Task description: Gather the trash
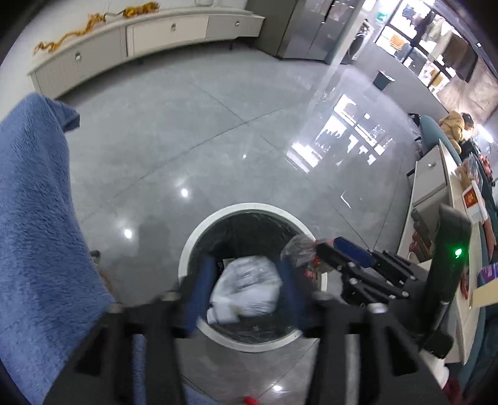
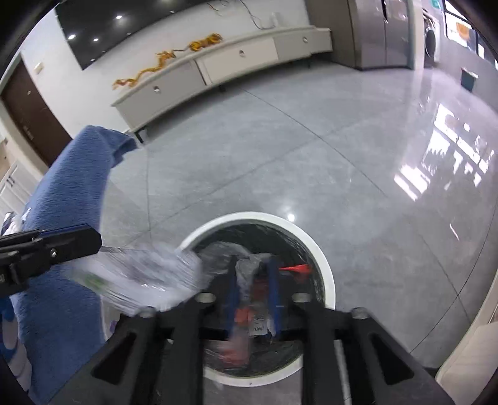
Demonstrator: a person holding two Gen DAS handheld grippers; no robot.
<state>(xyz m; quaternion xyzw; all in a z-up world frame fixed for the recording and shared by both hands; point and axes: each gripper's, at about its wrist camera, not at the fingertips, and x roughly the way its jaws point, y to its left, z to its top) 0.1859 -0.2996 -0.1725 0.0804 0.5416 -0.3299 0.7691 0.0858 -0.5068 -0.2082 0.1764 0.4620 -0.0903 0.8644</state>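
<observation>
Both views look down on a white-rimmed bin (image 1: 186, 249) lined in black. The left hand-held gripper (image 1: 246, 280) stands part open around a crumpled white wrapper (image 1: 246, 288), seemingly loose between the pads, over the bin mouth. The right hand-held gripper (image 2: 252, 280) stands narrowly open about a clear red-printed wrapper (image 2: 246, 299); blur hides contact.

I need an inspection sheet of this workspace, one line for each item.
Surface: glossy grey tiled floor.
Job's things: white-rimmed bin with dark liner; white crumpled bag and clear wrapper with red print over its mouth.
Clutter: blue towel draped at left.
Grippers: left gripper open around the bag; right gripper open around the wrapper.
Cables: nothing seen.
Surroundings: long white cabinet, yellow garland on it.
</observation>
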